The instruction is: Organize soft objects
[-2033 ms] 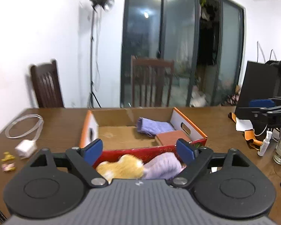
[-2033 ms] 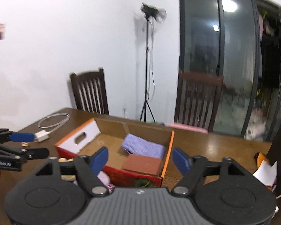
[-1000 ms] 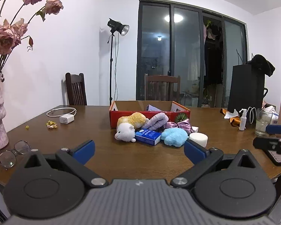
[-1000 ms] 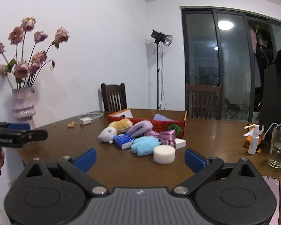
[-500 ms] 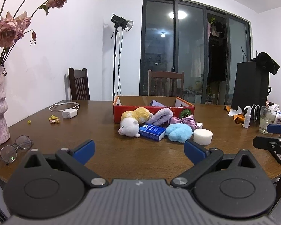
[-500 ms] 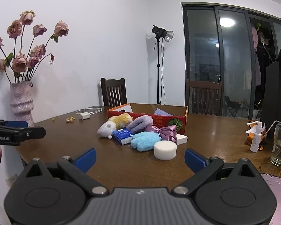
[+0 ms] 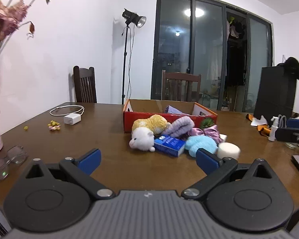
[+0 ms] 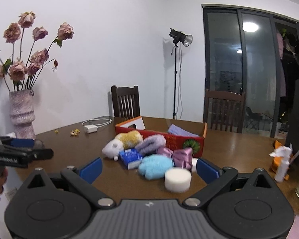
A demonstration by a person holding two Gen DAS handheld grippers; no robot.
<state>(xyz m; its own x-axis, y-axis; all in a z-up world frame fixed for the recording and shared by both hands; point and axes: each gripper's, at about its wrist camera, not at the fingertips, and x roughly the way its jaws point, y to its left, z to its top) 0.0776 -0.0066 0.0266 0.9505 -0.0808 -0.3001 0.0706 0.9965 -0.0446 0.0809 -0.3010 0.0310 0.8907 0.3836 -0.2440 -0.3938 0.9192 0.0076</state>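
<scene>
Surface [image 7: 101,139] showing dark brown wood. Box [image 7: 129,120] reading red, orange-rimmed. Plush toy [image 7: 147,131] showing white and yellow; fluffy ball [image 7: 201,144] light blue; sponge [image 7: 228,150] white; bow [image 8: 181,155] shiny purple.

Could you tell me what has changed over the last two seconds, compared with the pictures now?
Both hand-held grippers, left and right, pulled back from right over the red box to the near table edge, then eased slightly forward again. Both stayed open and empty. The plush toy, blue puff and white sponge lie unmoved in front of the box.
</scene>
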